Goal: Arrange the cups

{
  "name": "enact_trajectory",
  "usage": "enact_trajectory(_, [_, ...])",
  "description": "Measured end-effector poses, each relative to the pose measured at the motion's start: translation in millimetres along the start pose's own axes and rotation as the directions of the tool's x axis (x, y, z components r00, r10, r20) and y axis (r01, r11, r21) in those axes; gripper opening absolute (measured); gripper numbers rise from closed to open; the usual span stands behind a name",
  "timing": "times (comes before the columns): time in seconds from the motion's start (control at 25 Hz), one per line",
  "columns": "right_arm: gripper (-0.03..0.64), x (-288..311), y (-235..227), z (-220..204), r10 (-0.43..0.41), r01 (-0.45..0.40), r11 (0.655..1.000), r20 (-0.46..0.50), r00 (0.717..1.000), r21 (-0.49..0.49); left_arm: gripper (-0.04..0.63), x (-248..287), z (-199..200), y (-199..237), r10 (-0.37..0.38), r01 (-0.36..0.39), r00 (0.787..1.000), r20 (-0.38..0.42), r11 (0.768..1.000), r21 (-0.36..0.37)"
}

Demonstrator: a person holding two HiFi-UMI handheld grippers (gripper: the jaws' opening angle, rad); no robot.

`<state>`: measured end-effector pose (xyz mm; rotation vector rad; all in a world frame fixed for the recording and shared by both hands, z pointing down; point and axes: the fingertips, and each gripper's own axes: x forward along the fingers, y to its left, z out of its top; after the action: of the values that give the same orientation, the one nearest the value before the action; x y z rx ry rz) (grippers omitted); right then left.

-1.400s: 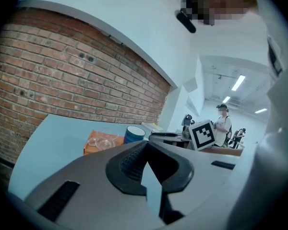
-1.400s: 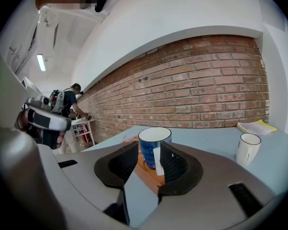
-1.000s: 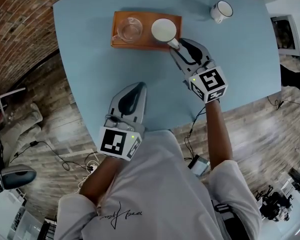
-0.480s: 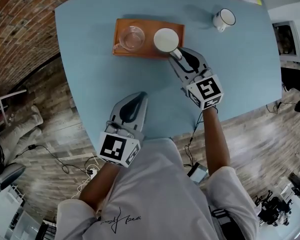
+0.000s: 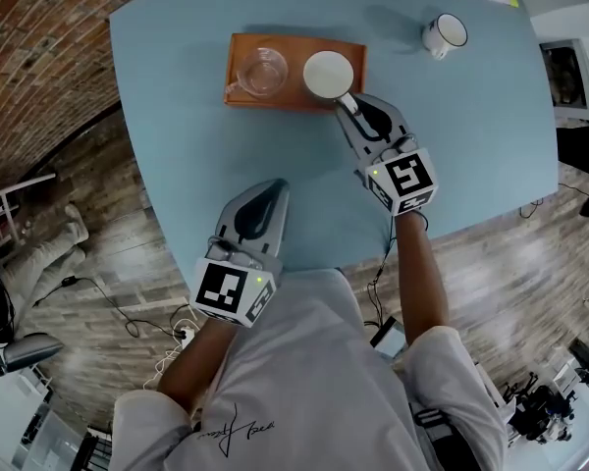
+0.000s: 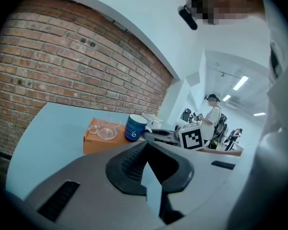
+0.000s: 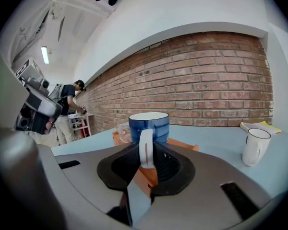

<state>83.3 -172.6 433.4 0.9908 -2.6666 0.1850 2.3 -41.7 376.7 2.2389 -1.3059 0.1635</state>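
From the head view, the tray (image 5: pixel 293 45) is sitting far out on the blue surface (image 5: pixel 196 145). The glass cup (image 5: pixel 262 70) is standing on the tray's left part and the blue mug (image 5: pixel 328 75) is standing on its right part, just beside it. The white mug (image 5: pixel 443 33) is standing alone on the surface, well off to the right of the tray. The right gripper (image 5: pixel 347 104) is reaching up to the near side of the blue mug. The left gripper (image 5: pixel 273 189) is hanging over the near part of the surface, well apart from the tray. In the left gripper view, its fingers are clenched tight together and are holding nothing. The tray and both its cups are showing farther off, in front of a brick wall (image 6: pixel 62 61). In the right gripper view, the fingers are closing on the blue mug's white handle (image 7: pixel 145 146). The handle is standing upright between them, with a pad pressing at each side. The white mug is showing off to the right.
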Motion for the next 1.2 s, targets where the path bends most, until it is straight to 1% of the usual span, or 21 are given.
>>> enact_trajectory(0.24, [0.069, 1.0, 1.2, 0.0, -0.042, 0.042, 0.999, 0.002, 0.999, -0.018, 0.008, -3.5, 1.7, 0.4, 0.008, -0.008, 1.0, 0.009, 1.0, 0.001])
enact_trajectory(0.52, [0.063, -0.8, 4.6, 1.5, -0.1, 0.1, 0.995, 0.01, 0.995, -0.018, 0.008, -14.2, 1.3, 1.4, 0.031, -0.03, 0.999, 0.032, 0.999, -0.033])
enact_trajectory(0.76, [0.061, -4.9, 9.2, 1.4, -0.134, 0.134, 0.991, 0.009, 0.991, -0.001, 0.008, -17.6, 6.5, -17.1, -0.012, 0.013, 0.998, 0.059, 1.0, -0.013])
enact_trajectory(0.88, [0.061, -7.0, 11.4, 0.8, -0.158, 0.158, 0.987, 0.005, 0.987, 0.021, 0.008, -18.4, 6.2, -18.4, -0.013, 0.014, 0.998, 0.063, 1.0, -0.008])
enact_trajectory(1.0, [0.061, -11.7, 9.0, 1.3, -0.196, 0.196, 0.98, -0.002, 0.981, 0.036, 0.008, -21.3, 12.8, -21.8, -0.018, 0.017, 0.996, 0.092, 1.0, 0.016])
enact_trajectory(1.2, [0.06, -14.4, 9.4, 6.0, -0.246, 0.245, 0.967, 0.002, 0.969, 0.064, 0.008, -23.7, 17.2, -22.8, -0.025, 0.024, 0.994, 0.109, 1.0, 0.01])
